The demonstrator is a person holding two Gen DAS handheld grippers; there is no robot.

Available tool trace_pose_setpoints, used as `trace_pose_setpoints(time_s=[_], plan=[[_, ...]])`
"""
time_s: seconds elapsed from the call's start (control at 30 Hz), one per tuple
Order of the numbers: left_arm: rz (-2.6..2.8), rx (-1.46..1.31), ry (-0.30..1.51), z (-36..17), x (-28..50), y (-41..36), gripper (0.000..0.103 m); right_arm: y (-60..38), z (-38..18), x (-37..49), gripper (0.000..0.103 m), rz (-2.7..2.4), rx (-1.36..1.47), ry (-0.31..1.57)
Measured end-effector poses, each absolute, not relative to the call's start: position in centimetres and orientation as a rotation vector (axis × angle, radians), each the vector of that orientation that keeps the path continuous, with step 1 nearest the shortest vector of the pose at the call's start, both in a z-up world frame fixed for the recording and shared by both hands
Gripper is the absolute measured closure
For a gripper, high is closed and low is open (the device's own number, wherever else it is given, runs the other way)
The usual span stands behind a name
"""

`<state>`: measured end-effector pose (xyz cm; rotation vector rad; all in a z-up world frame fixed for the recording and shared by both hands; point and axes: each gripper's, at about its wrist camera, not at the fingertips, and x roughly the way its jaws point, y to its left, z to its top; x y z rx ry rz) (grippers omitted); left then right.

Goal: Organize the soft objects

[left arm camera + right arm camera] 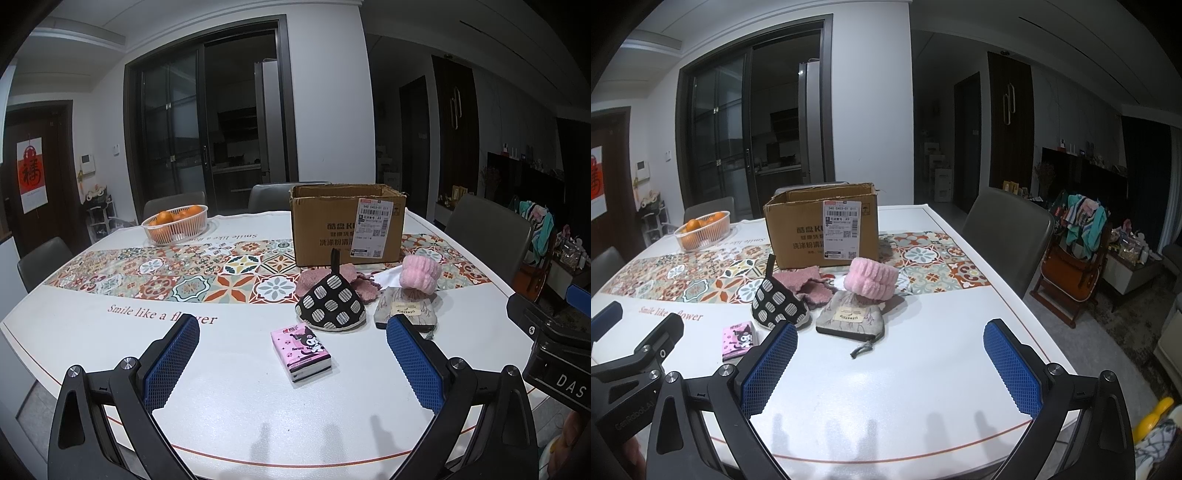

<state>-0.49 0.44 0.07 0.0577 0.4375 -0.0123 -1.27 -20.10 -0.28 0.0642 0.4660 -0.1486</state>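
Oranges (173, 217) are held in a basket (175, 225) at centre left; the cardboard box (347, 225) (interior unseen) stands centre. The left gripper (291, 363) and right gripper (890, 363) are spread wide, empty.

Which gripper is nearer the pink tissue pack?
Left. The left gripper has the tissue pack between its open jaws; the right gripper is off to the pack's right.

This is a home, in its dining area. A dining table (92, 332) wears a patterned cloth, with padded chairs (1008, 236) around it and a basket of oranges (175, 223) on top. Sliding glass doors (207, 122) open onto a dark kitchen with a fridge (266, 118). Clothes hang over a wooden high chair (1075, 254), and a red calendar (32, 173) hangs on a door.
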Motion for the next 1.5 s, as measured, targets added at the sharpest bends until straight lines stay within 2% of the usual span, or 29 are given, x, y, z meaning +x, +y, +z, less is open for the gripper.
trace_pose_setpoints(time_s=[0.67,1.03,1.33,1.5], plan=[[-0.014,0.038,0.455,-0.1,-0.2,0.2,0.000,-20.1,-0.4,-0.9,0.000,-0.130,0.068,0.478],[0.049,-0.005,0.560,-2.1,3.4,-0.5,0.000,-20.7,-1.8,2.3,0.001,-0.086,0.073,0.504],[0.103,-0.034,0.607,-3.9,6.5,-1.3,0.000,-21.5,-3.9,6.7,0.010,-0.032,0.087,0.553],[0.129,-0.036,0.664,-5.6,8.6,-1.5,0.000,-21.7,-5.0,8.9,0.018,-0.010,0.092,0.591]])
